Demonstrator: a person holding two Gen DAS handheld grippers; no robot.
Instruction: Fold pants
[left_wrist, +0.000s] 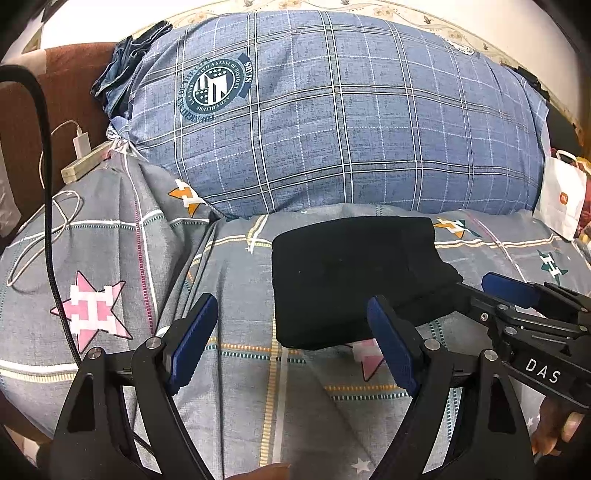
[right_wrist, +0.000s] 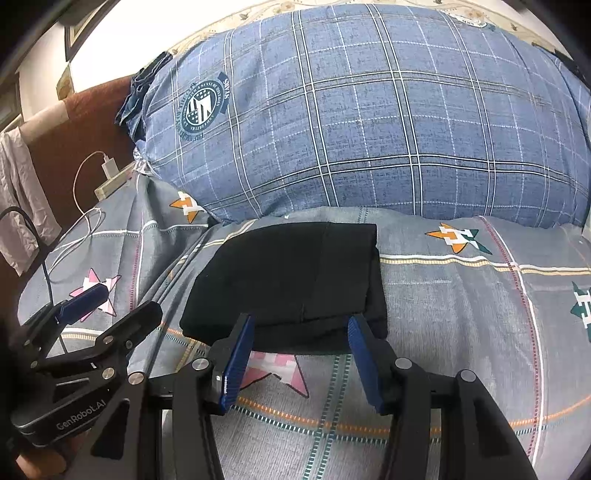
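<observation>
The left gripper (left_wrist: 291, 339) hangs low over the bed, jaws spread wide and holding nothing, its blue ribbed pads (left_wrist: 194, 338) angled toward the near left corner of the pants (left_wrist: 354, 280); its right finger overlaps the garment's near edge, though whether it touches is unclear. The right gripper (right_wrist: 301, 360) points at the near edge of the same bundle, jaws likewise spread, the fingertips just at the cloth's front fold without pinching it. Each tool appears in the other's view: the right gripper (left_wrist: 517, 295) enters from the right side, the left gripper (right_wrist: 96, 306) from the left.

Both grippers are black, angular linkages with silver pivot bolts and rubbery blue finger pads.

The pants are black, matte and soft, folded into a compact, thick rectangle with stacked layers showing along the near and right edges. They lie flat on the grey bedsheet (left_wrist: 240, 369), which is printed with check lines and pink, orange and green stars. Behind them rises a plump blue plaid pillow (left_wrist: 332, 122) with a round crest badge. A white charger cable (left_wrist: 44, 229) loops at the left beside a power strip (left_wrist: 83, 168), and a white paper bag (left_wrist: 561, 199) stands at the right.
</observation>
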